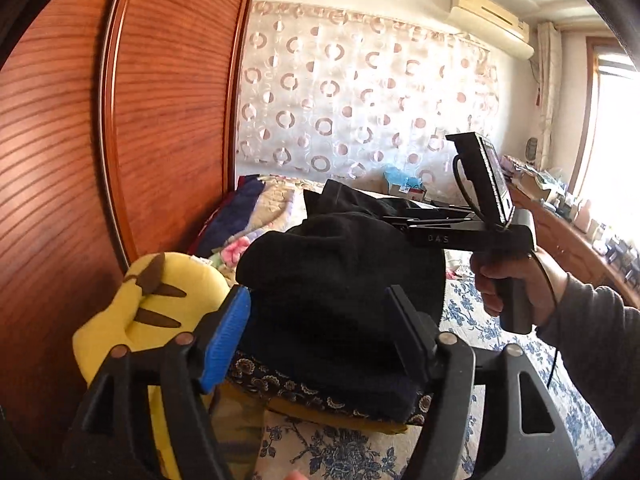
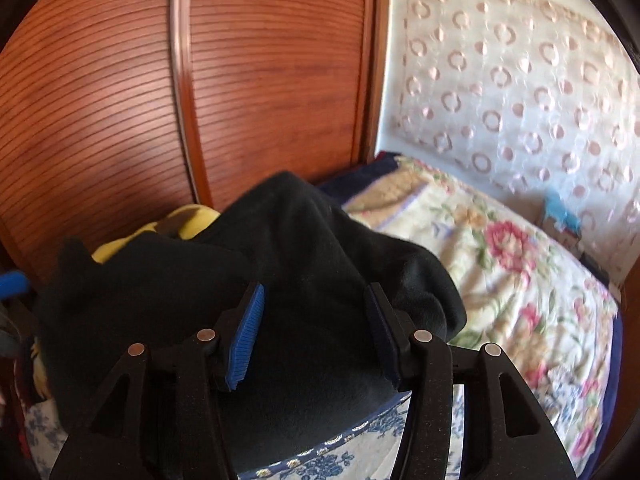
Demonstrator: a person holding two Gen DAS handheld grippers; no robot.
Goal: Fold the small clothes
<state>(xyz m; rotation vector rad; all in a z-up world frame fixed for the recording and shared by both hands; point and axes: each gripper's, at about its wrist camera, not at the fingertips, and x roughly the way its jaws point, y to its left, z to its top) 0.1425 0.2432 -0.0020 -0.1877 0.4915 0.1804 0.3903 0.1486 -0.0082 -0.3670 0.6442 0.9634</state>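
A black knitted garment [image 1: 340, 280] lies bunched on top of a pile, over a dark cloth with a small flower print [image 1: 304, 394]. My left gripper [image 1: 320, 332] is open at its near edge, the blue pad [image 1: 226, 340] to one side and the dark pad [image 1: 408, 332] to the other, neither pressing the cloth. In the right wrist view the same black garment [image 2: 280, 260] spreads under my right gripper [image 2: 316, 336], whose jaws stand open above it. A hand [image 1: 516, 280] holds the right gripper [image 1: 400, 216] at the garment's far right side.
A yellow plush banana [image 1: 160, 304] leans against the wooden wardrobe door [image 1: 80, 160] left of the pile. The bed has a blue-flowered sheet [image 1: 480, 328] and a rose-patterned quilt [image 2: 500, 280]. A circle-patterned curtain [image 1: 360, 100] hangs behind, and a cluttered wooden shelf [image 1: 580, 232] runs under the window.
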